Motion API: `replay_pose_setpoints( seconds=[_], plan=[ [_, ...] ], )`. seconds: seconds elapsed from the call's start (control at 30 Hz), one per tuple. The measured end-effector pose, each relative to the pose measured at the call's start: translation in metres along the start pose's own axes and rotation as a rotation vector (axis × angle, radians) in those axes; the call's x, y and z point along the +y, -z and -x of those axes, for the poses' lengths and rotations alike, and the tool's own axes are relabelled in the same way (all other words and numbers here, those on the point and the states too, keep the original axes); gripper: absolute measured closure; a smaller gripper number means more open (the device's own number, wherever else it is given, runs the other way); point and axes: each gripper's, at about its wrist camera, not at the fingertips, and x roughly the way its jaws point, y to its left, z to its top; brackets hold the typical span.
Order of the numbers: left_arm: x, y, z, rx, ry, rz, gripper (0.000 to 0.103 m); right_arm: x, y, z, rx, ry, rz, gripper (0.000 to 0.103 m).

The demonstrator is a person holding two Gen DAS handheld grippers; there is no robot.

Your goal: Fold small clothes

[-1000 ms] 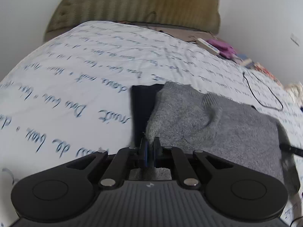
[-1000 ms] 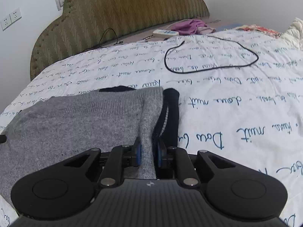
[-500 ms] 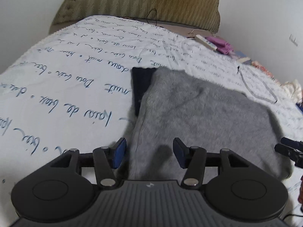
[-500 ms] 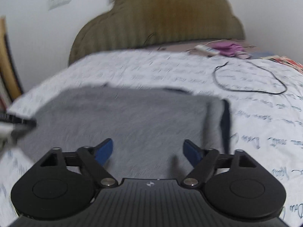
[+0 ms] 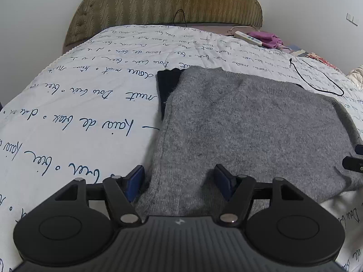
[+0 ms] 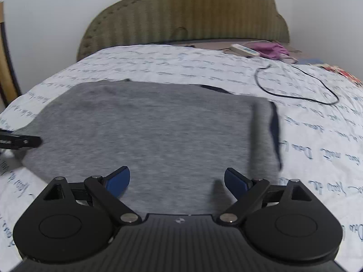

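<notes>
Both claws are letting go at once! The left claw (image 5: 179,179) hangs over the near left edge of the folded grey knitted sweater (image 5: 249,131), its blue pads (image 5: 136,181) spreading apart as we speak, opening with the grey knit below the gap and neither pad pressing on it. Nothing is held there.

Over on the other side, the right claw (image 6: 177,181) is wider still, jaws opening too, blue fingertips (image 6: 118,179) standing well apart above the sweater's near edge, gripping nothing.

The sweater itself lies flat on the white quilted bedspread with blue handwritten script (image 5: 79,104), folded into a rough rectangle. A dark navy strip of fabric (image 5: 166,88) peeks out along its far left side in the left wrist view (the same dark edge shows at the right of the garment from the right wrist view, which is a bit blurred). Whether that navy piece is part of the sweater or a separate garment underneath, I cannot tell.

Further up the bed, a thin black cable (image 6: 295,86) loops on the bedspread, well apart from the sweater. Near the olive padded headboard (image 6: 186,18) sit a white remote-like bar (image 6: 245,49) and, just beside it, a crumpled purple cloth (image 6: 274,49).
</notes>
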Motion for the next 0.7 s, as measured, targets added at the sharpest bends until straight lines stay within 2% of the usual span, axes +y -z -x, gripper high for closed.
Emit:
replay_pose_setpoints(
  seconds=[0.3,0.5,0.57,0.7],
  plan=[
    [0.007,-0.004,0.006,-0.026,-0.017,0.011,0.032,0.046,-0.001,0.004,0.002,-0.08,0.083,0.01],
    [0.037,-0.041,0.003,-0.032,0.051,0.125,0.031,0.097,-0.002,0.006,-0.025,-0.108,0.251,0.009],
    [0.044,-0.055,-0.001,-0.036,0.049,0.164,0.031,0.113,-0.001,0.006,-0.032,-0.123,0.295,0.008],
    [0.042,-0.089,-0.009,-0.064,0.102,0.148,0.031,0.133,0.004,0.003,-0.02,-0.16,0.321,0.008]
  ],
)
